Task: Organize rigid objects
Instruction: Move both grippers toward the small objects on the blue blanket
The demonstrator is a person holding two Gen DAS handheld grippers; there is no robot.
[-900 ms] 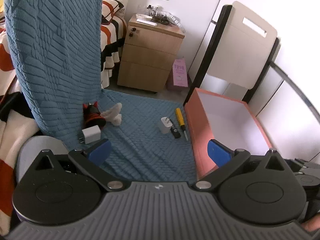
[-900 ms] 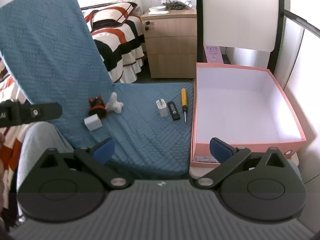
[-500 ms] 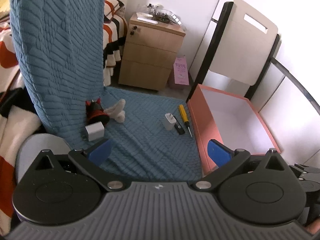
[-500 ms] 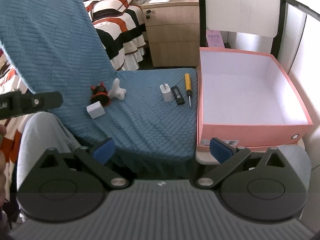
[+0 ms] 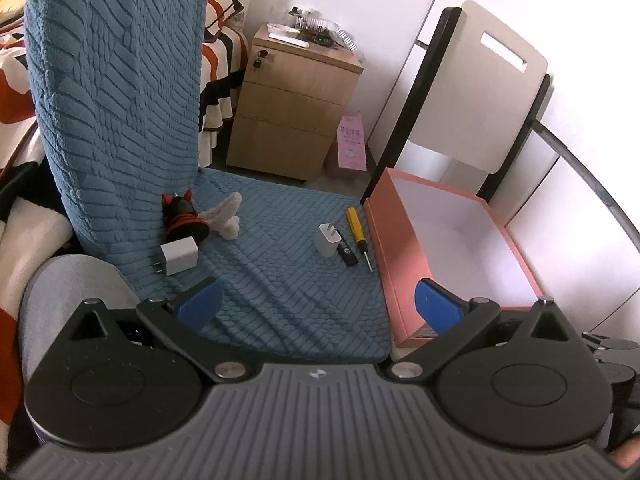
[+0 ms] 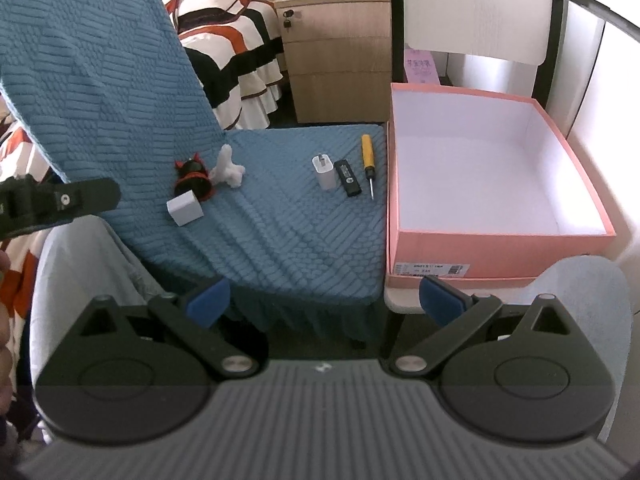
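Both jaws wide apart: left gripper (image 5: 318, 306), right gripper (image 6: 326, 294), nothing held.

Both wrist views toward chair seat (image 5: 280, 272)

Blue chair seat (image 6: 288, 232): 2 chargers (image 6: 325, 171), screwdriver (image 6: 368, 160), figurine (image 6: 193, 178).

White walls; wooden three-drawer nightstand (image 5: 294, 108) against the wall, beside a bed with striped bedding (image 6: 236, 52); daylight.
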